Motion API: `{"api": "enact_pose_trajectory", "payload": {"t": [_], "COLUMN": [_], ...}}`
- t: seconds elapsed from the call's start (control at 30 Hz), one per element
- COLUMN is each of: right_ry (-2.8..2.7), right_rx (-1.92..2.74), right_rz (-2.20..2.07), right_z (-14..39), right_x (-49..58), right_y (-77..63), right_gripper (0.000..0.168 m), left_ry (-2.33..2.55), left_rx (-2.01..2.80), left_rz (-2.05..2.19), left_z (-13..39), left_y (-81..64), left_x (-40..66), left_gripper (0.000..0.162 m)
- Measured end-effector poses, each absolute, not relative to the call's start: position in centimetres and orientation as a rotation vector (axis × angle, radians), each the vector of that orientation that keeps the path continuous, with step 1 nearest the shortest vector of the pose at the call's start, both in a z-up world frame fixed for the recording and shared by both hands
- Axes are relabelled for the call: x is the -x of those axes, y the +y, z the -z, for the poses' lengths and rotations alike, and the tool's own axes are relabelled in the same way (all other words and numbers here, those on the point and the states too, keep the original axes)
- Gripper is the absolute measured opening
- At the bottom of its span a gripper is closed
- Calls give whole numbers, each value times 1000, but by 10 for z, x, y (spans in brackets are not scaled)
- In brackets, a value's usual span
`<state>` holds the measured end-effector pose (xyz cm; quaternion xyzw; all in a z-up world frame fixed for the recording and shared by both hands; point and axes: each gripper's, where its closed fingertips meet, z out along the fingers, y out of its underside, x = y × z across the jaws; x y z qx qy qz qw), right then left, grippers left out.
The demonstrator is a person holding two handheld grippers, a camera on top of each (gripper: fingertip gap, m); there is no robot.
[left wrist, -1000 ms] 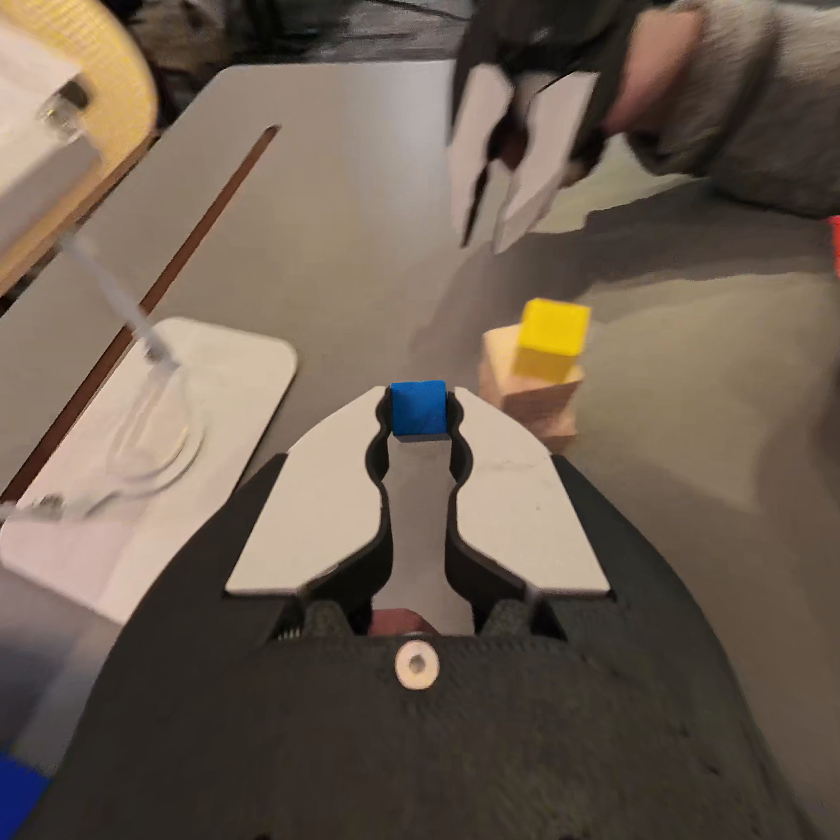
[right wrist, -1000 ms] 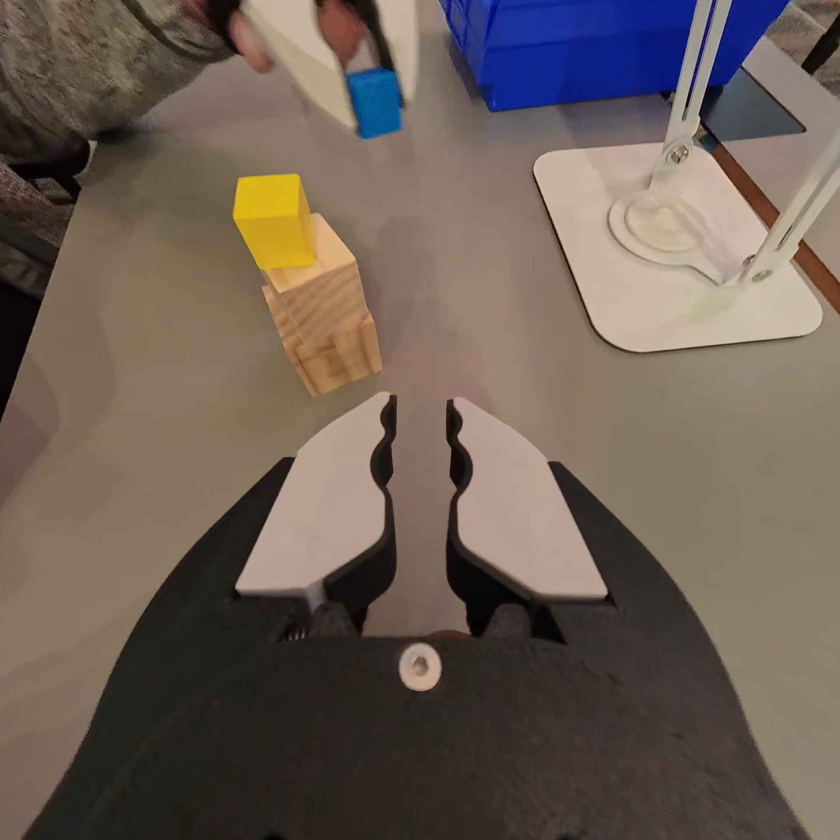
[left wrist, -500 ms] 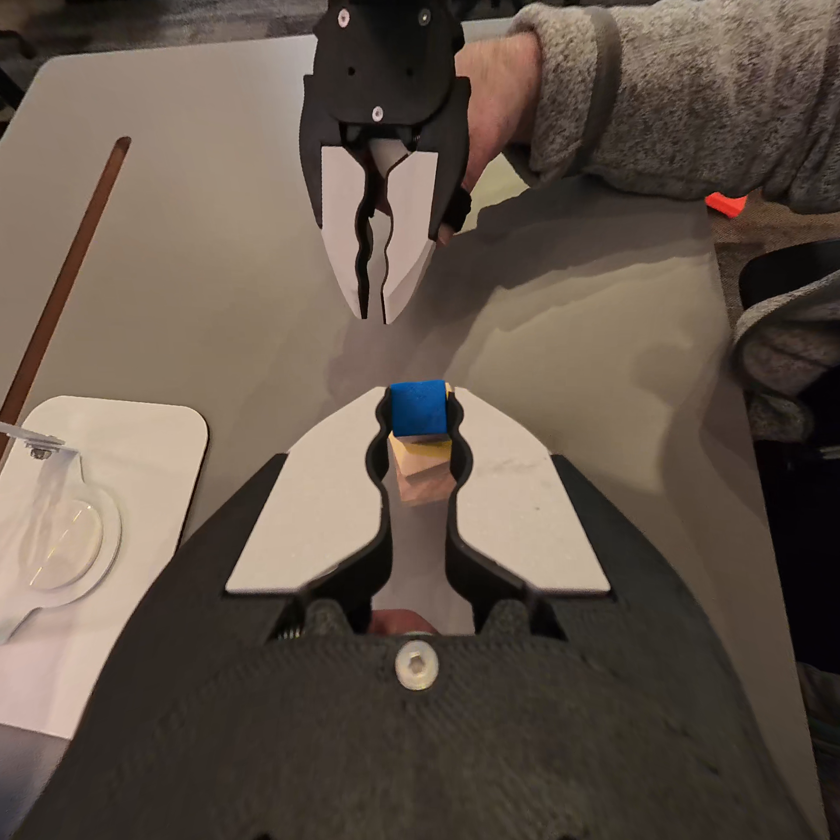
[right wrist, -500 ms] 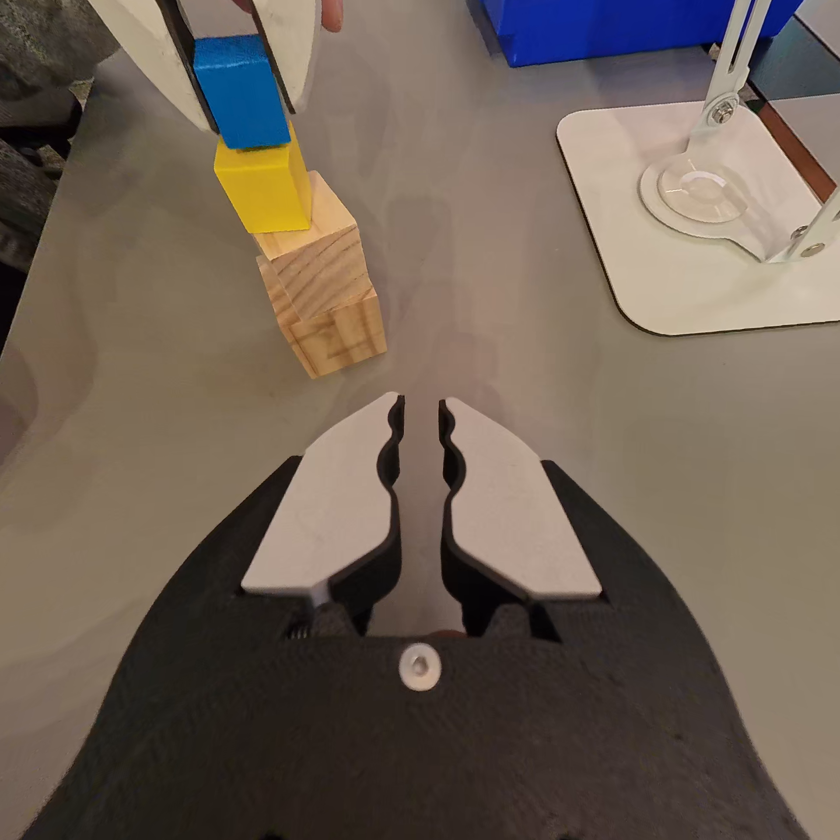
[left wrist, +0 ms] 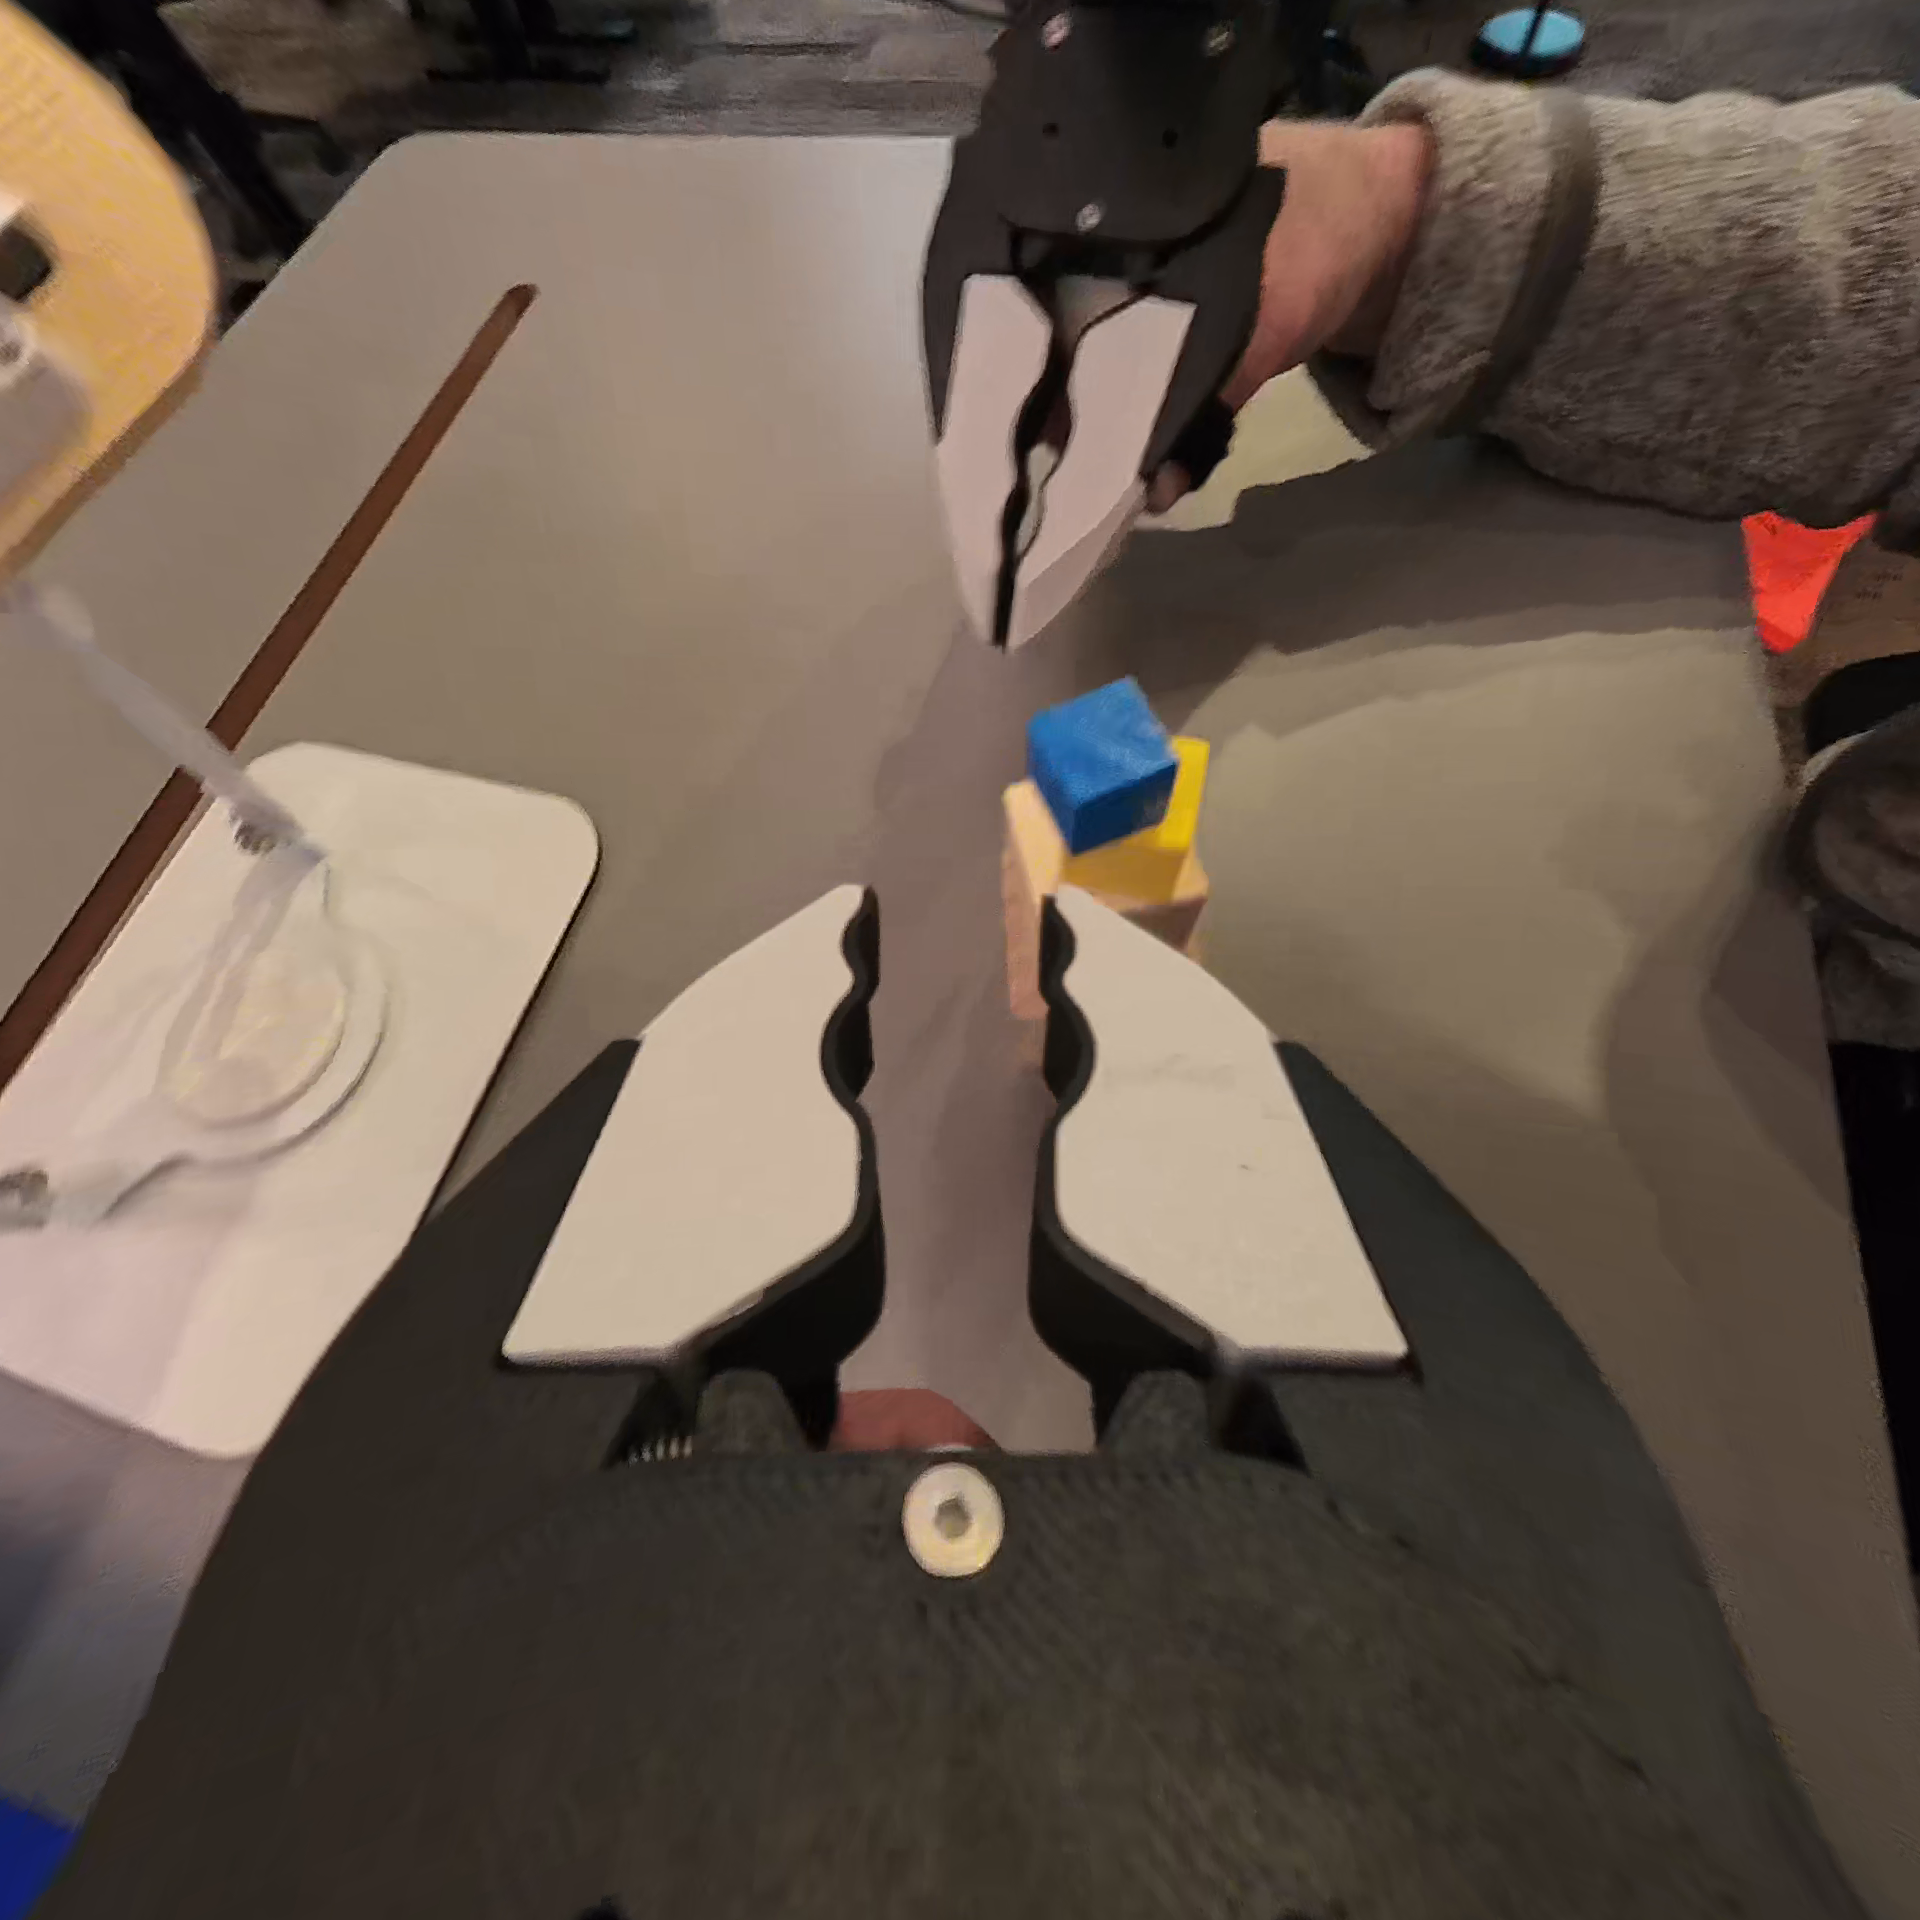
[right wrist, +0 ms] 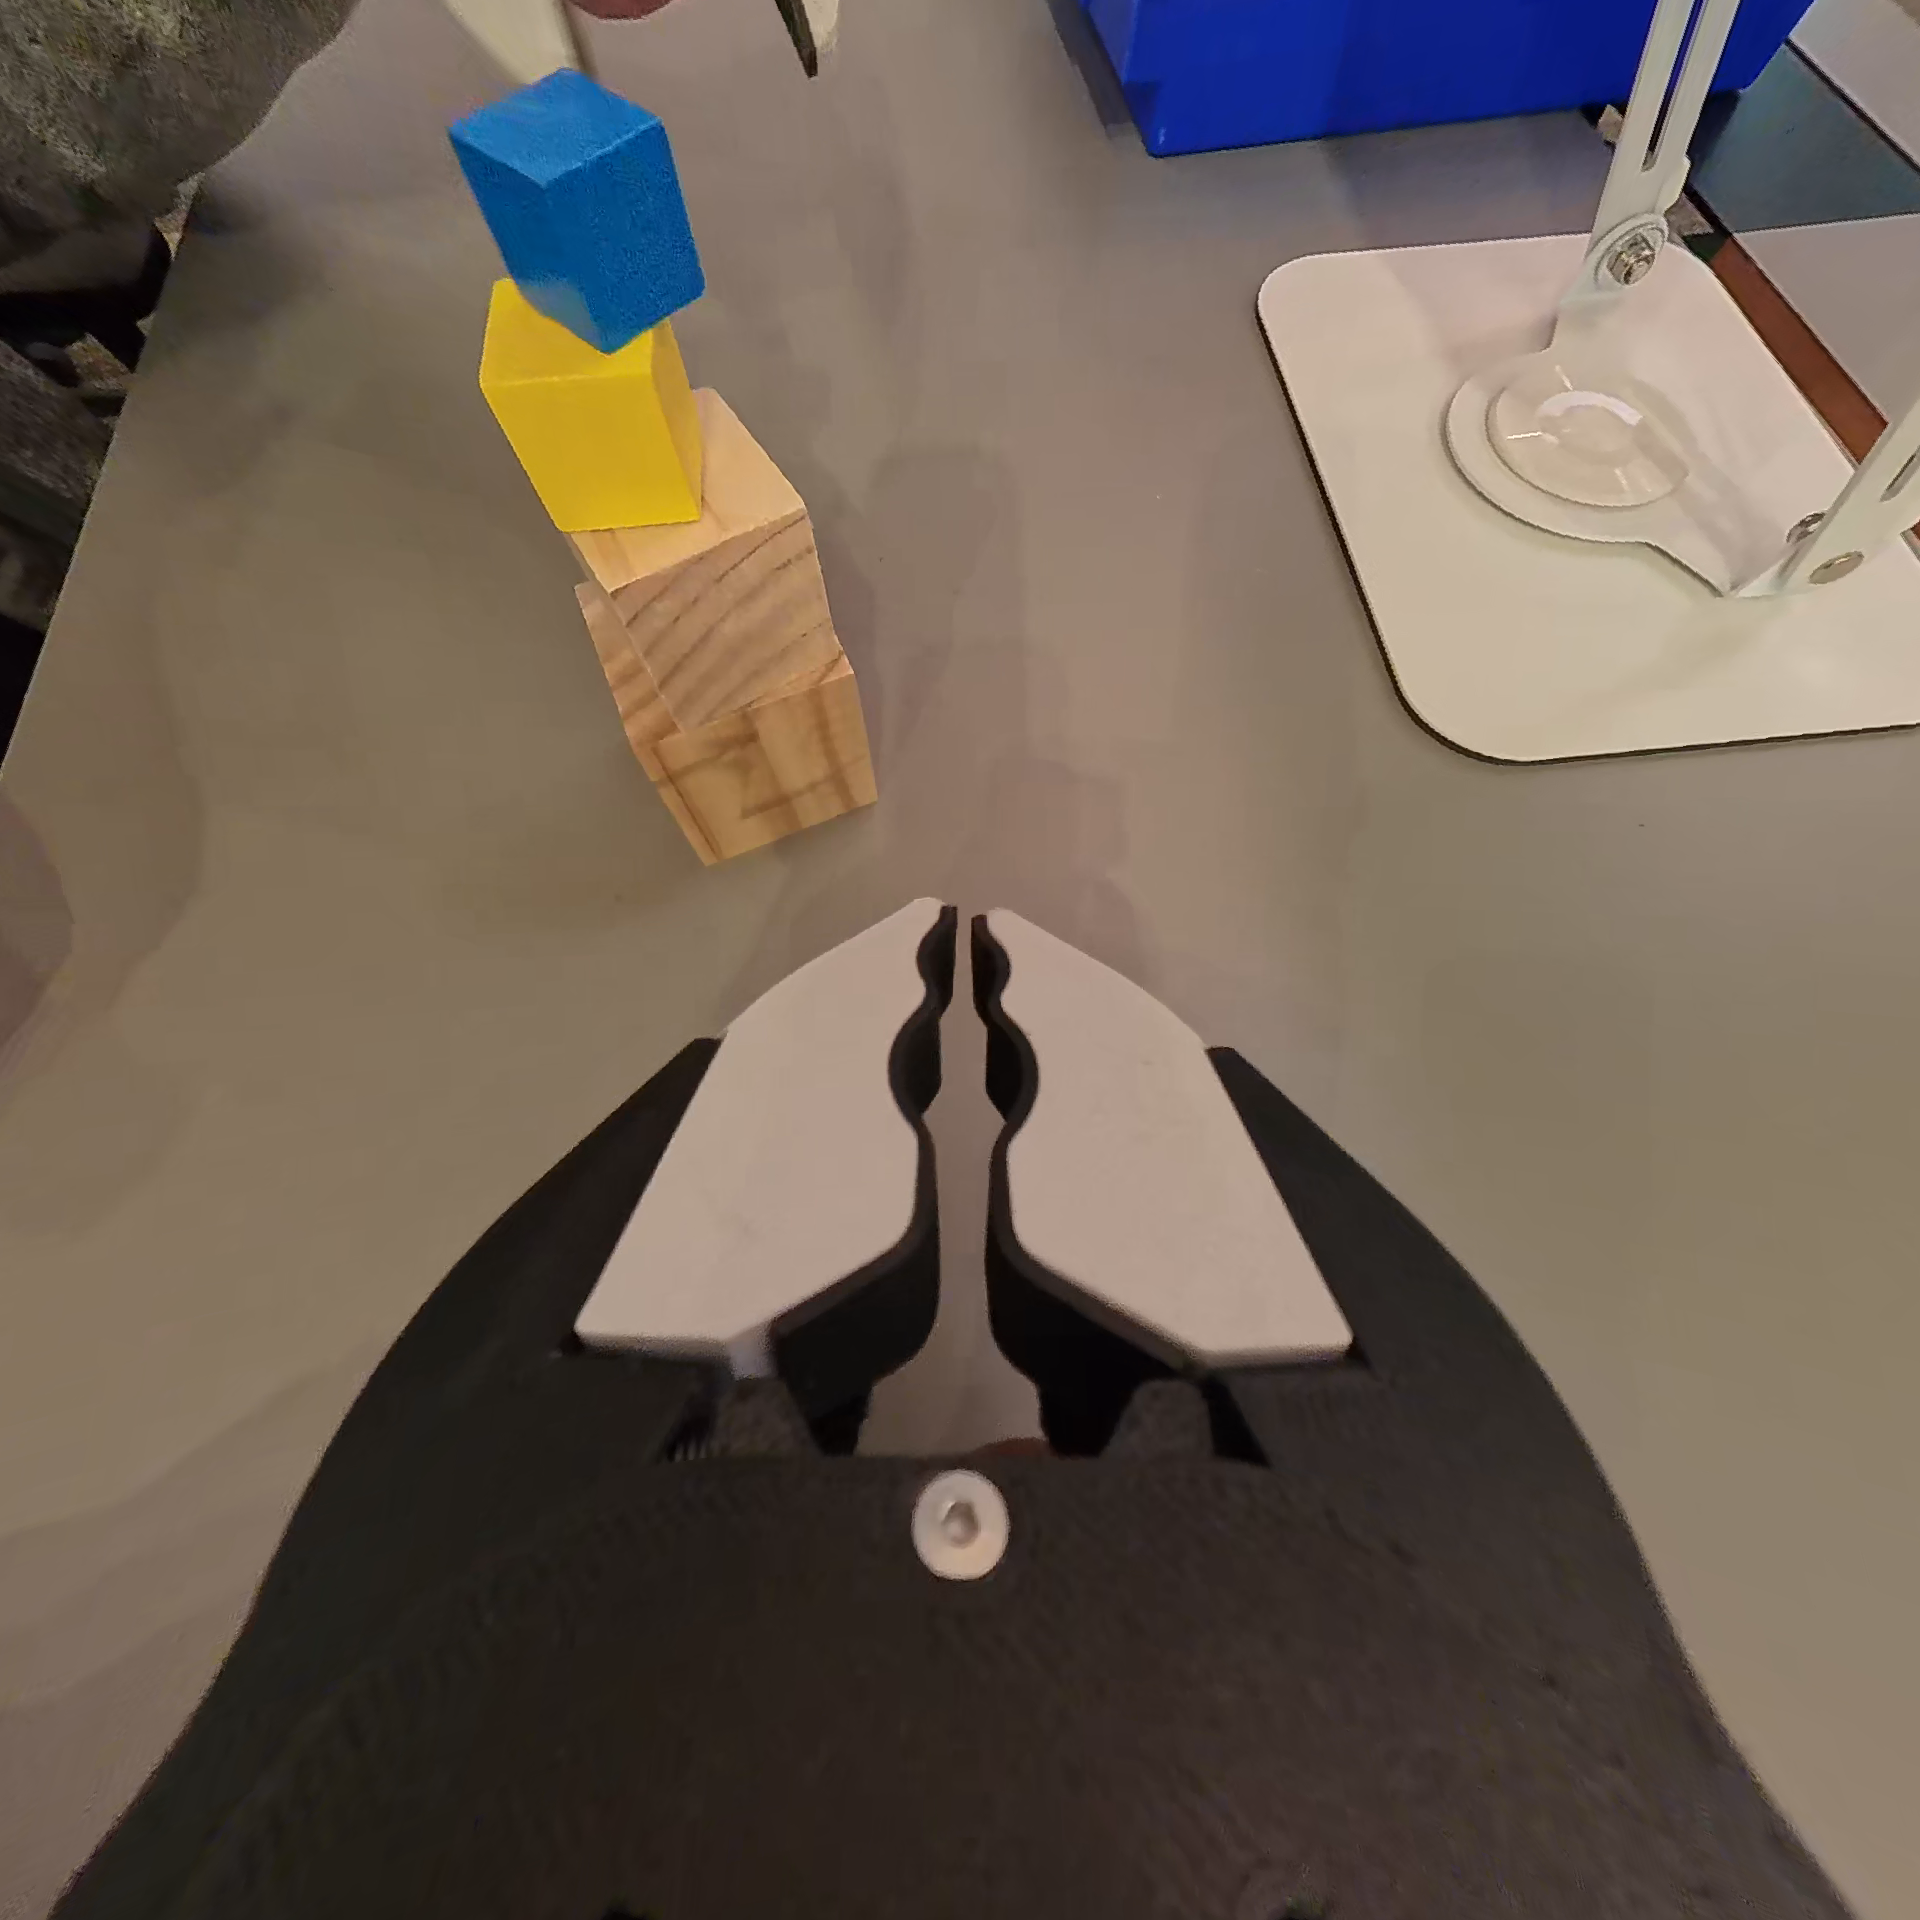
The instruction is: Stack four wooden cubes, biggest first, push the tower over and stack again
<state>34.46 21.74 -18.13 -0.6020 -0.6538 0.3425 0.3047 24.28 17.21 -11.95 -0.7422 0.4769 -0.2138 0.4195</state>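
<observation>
A tower of four cubes stands on the grey table [right wrist: 1143,831]. A large plain wooden cube [right wrist: 769,769] is at the bottom, a smaller plain wooden cube [right wrist: 717,592] on it, then a yellow cube [right wrist: 592,436], then a small blue cube [right wrist: 582,208] on top, turned askew. The tower also shows in the left wrist view, with the blue cube [left wrist: 1101,764] on top. My left gripper [left wrist: 956,914] is open and empty, drawn back to the near left of the tower. My right gripper [right wrist: 958,920] is shut on nothing, low over the table, right of the tower's base.
A white stand base [right wrist: 1558,520] with a clear lens and white arms sits at the right of the right wrist view. A blue bin [right wrist: 1403,62] stands beyond it. A brown slot [left wrist: 343,540] runs along the table. A grey sleeve [left wrist: 1662,291] reaches in. Spacing between my two grippers at the tips: around 15 cm. The yellow cube [right wrist: 592,436] sits 5 cm or so from the ends of my left fingers.
My left gripper opened, let go of the blue cube on top of the yellow one and drew back to the left. My right gripper's fingers closed on air.
</observation>
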Motion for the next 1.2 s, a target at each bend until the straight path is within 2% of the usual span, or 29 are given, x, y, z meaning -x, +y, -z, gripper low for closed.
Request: {"api": "enact_pose_trajectory", "payload": {"t": [0.1,0.27,0.53,0.93,1.2], "right_ry": [-1725,-1685,-1621,-1491,-1341], "right_rx": [1607,1641,1638,1662,1828], "right_rz": [-887,-873,-858,-853,-639], "right_z": [185,189,191,185,203], "right_x": [-346,-352,-357,-348,-380], "right_y": [218,217,203,185,208], "right_gripper": [0,0,0,0,0], "left_ry": [1110,1016,940,974,907], "left_rx": [1897,1997,2064,2091,2096], "left_rz": [519,441,381,317,272], "left_z": [138,185,220,227,225], "left_y": [175,175,169,163,161], "left_x": [-215,-169,-119,-111,-87], "left_gripper": [12,0,0,0,0]}}
